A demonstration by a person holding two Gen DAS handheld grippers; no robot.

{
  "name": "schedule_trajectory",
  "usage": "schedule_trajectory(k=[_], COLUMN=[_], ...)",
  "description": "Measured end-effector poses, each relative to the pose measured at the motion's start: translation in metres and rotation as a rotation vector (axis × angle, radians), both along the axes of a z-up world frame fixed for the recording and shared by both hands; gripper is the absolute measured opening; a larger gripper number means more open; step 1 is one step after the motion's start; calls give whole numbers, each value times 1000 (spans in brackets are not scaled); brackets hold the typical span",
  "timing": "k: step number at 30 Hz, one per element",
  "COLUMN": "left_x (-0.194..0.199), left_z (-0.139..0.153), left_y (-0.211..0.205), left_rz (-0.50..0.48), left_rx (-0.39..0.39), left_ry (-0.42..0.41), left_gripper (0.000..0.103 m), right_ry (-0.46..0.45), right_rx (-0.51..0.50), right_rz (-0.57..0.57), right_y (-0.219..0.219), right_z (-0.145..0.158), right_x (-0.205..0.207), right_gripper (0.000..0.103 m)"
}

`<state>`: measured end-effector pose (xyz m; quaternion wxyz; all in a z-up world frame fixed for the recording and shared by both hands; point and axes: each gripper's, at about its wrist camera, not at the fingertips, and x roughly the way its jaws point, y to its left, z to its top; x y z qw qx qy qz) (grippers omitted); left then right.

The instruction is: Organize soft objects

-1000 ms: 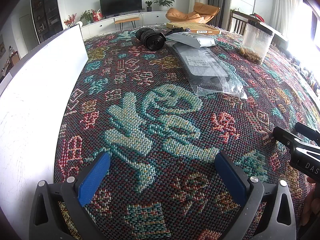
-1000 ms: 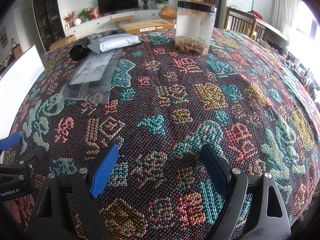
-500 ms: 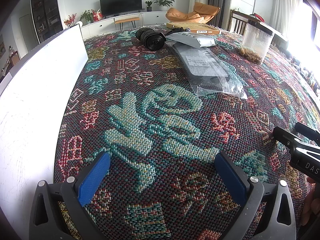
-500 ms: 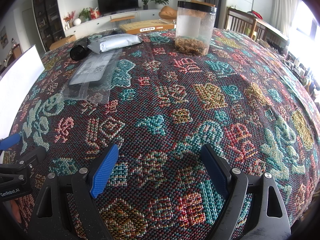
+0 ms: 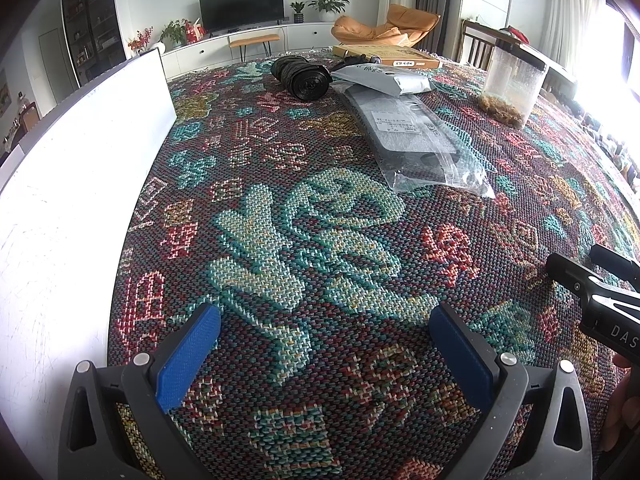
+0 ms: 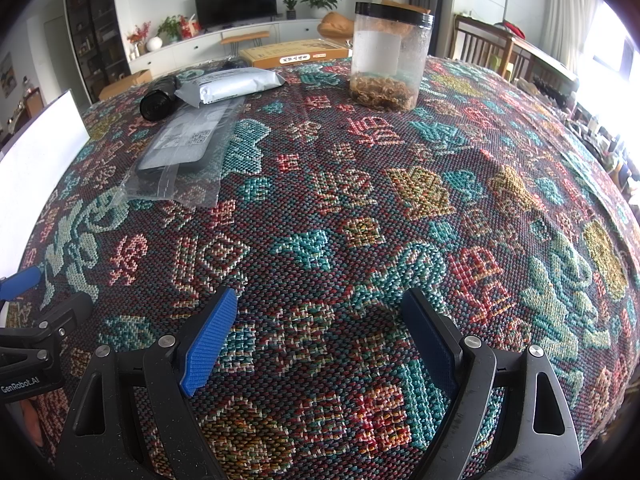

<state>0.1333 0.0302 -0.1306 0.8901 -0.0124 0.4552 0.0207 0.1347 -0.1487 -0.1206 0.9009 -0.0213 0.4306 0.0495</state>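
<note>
A dark soft item in a clear plastic bag [image 5: 416, 140] lies on the patterned tablecloth [image 5: 304, 240], far ahead of my left gripper [image 5: 324, 348]; it also shows in the right wrist view [image 6: 180, 152]. Behind it lie a grey mailer pouch [image 5: 384, 78] [image 6: 228, 86] and a black roll of bags [image 5: 300, 76] [image 6: 158, 98]. My left gripper is open and empty, low over the cloth. My right gripper [image 6: 320, 340] is open and empty too, near the table's front edge.
A clear jar with a black lid [image 6: 390, 56] [image 5: 512, 84] stands at the back right. A white board [image 5: 76, 184] runs along the left side. A flat cardboard box [image 5: 388, 58] lies at the far edge. Chairs stand beyond the table.
</note>
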Motion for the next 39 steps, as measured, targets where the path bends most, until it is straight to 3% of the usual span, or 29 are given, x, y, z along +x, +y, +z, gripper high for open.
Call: schedule_trajectory(k=[39], left_x=[-1], left_z=[0], left_y=[0], left_rz=[-23], left_rx=[2], left_ry=[3], left_gripper=[103], right_ry=[1], right_rx=[0], right_rz=[0], right_y=[-1], right_z=[-1], right_x=[0], right_gripper=[87])
